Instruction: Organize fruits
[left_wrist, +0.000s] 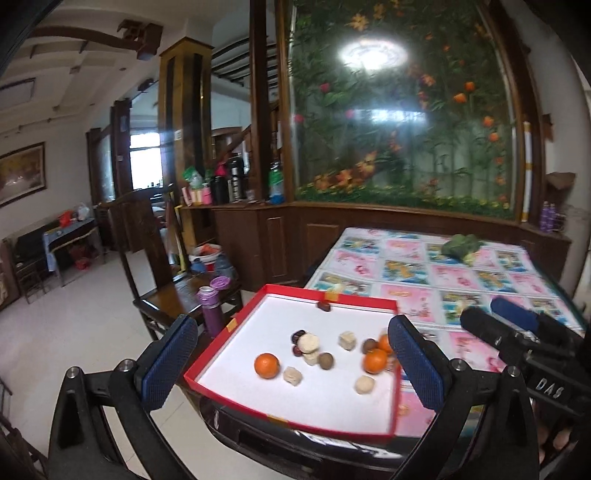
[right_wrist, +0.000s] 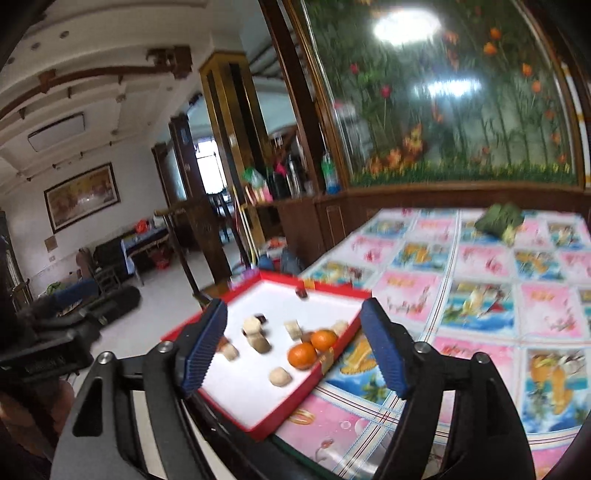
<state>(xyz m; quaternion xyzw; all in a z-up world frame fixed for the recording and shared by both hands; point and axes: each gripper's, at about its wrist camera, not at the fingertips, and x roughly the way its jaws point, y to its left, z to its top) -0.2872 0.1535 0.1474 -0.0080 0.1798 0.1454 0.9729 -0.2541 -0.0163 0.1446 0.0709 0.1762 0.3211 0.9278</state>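
— What's around the table?
— A wooden chair (left_wrist: 173, 280) with a purple bottle (left_wrist: 211, 312) beside it; a green bundle (left_wrist: 462, 246) far across the patterned cloth (left_wrist: 480, 280).
— And the fruit?
— In the red tray (left_wrist: 295, 291) (oranges (left_wrist: 266, 365), pale lumps); the left gripper (left_wrist: 293, 363) and right gripper (right_wrist: 295, 349) both gape wide above it, empty.

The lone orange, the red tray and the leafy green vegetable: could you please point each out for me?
lone orange (left_wrist: 266, 365): left wrist view, middle of its peel.
red tray (left_wrist: 218, 390): left wrist view, near rim.
leafy green vegetable (right_wrist: 498, 220): right wrist view, its dark leaves.
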